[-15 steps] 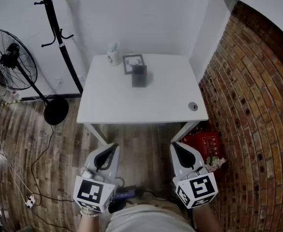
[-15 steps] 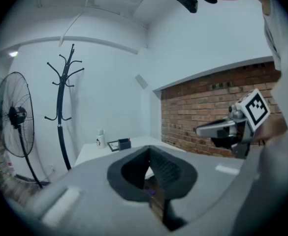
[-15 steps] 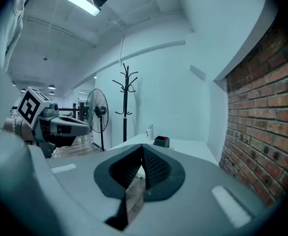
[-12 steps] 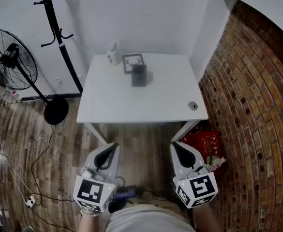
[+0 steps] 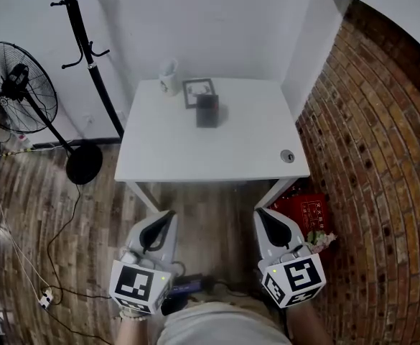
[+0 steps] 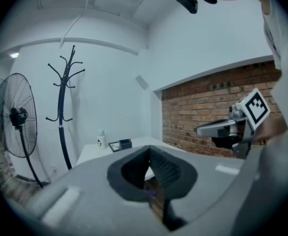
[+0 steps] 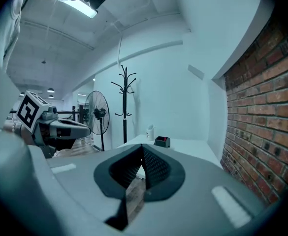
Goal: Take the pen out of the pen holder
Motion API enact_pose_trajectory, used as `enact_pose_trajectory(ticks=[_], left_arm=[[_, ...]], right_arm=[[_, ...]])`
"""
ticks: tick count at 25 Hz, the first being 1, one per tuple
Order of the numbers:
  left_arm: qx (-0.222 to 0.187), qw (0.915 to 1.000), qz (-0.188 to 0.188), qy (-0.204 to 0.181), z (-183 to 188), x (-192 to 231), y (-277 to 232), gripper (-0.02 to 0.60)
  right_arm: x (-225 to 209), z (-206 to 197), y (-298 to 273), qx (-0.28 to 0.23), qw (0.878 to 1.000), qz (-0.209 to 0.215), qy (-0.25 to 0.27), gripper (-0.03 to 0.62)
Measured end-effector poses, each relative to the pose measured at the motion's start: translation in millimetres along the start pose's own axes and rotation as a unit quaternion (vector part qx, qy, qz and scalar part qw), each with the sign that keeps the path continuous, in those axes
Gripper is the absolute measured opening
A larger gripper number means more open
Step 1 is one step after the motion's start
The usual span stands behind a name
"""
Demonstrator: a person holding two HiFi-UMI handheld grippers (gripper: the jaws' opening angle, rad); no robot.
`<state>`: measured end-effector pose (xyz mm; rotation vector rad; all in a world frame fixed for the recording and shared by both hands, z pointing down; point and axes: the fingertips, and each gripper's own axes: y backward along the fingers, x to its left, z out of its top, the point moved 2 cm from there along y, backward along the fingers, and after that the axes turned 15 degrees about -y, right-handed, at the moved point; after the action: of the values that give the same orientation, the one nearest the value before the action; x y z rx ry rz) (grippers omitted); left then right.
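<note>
A dark pen holder (image 5: 207, 111) is seen standing upright on the white table (image 5: 166, 157), near the far edge and about midway along it, touching or just in front of a small picture frame (image 5: 198, 92). Its contents cannot be clearly made out; only a small reddish spot is seen at its opening in the right gripper view, and the pen itself cannot be told apart. A white mug (image 5: 169, 79) is placed at the far edge, just left of the frame; what it holds is too small to tell. A round grommet (image 5: 287, 156) is set into the table near the front right corner. Compared with half a second ago, nothing on the table has been moved, and both grippers are found in nearly the same places. The left gripper (image 5: 165, 223) and the right gripper (image 5: 264, 220) are held low over the wooden floor (image 5: 52, 214), short of the table's front edge and well apart from the pen holder. The jaws of each are pressed together at the tips, and nothing is held or touched by either.
</note>
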<state>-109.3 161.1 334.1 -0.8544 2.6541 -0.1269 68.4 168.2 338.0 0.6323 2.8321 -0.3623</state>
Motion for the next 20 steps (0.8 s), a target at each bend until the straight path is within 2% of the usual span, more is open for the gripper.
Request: enact_pose_trajectory(ticks=[7, 9, 13, 20], left_arm=[[-0.005, 0.9999, 0.004, 0.010, -1.2, 2.1, -1.6, -0.005], [-0.003, 0.9999, -0.001, 0.009, -1.3, 0.9, -3.7, 0.042], [-0.012, 0.9998, -0.005, 0.013, 3.5, -2.5, -6.9, 0.074], [-0.016, 0.9997, 0.008, 0.017, 6.8, -4.7, -8.0, 0.075]], right_arm=[[1.4, -3.0, -2.2, 0.006, 1.000, 0.002, 0.004, 0.003], [0.9, -3.1, -2.5, 0.007, 1.000, 0.001, 0.006, 0.003], [-3.4, -2.7, -1.0, 0.008, 1.000, -0.001, 0.005, 0.003], [-10.0, -1.7, -0.1, 0.007, 1.000, 0.004, 0.003, 0.003]])
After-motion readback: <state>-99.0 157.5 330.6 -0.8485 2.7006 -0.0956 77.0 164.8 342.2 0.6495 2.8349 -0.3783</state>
